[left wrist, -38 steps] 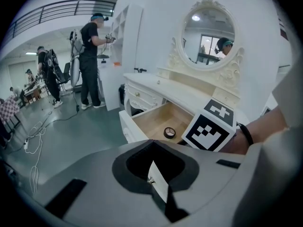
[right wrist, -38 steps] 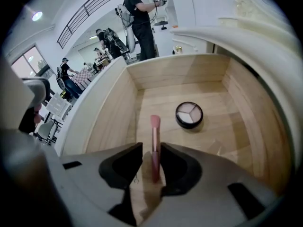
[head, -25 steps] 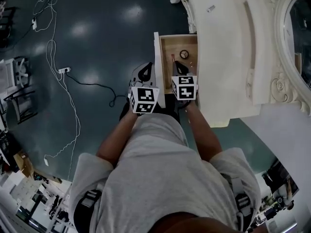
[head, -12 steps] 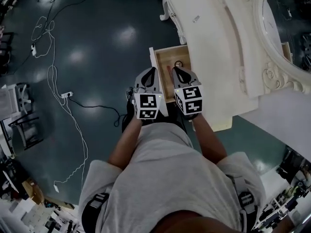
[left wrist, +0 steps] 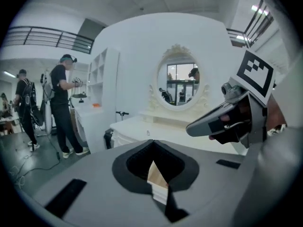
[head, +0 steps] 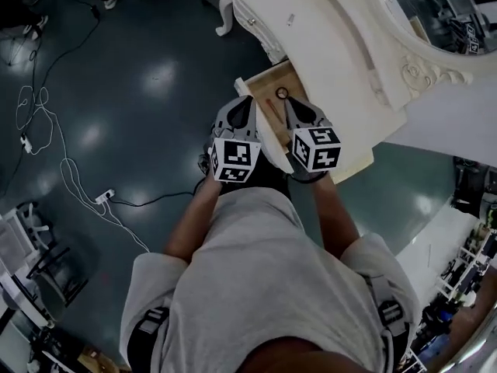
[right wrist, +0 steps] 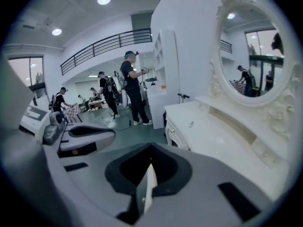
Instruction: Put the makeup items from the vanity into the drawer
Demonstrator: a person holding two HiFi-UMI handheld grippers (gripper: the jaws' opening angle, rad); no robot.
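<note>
Left gripper (head: 241, 106) and right gripper (head: 294, 109) hover over the open drawer (head: 264, 84), fingers shut, empty. A small item (head: 290, 19), maybe a tube, lies by the bench's (head: 342, 61) front edge; open wide before reaching.

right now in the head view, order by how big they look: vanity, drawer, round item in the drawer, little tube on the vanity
1. vanity, largest by far
2. drawer, partly hidden
3. round item and tube: both tiny and look alike, so I won't rank them
</note>
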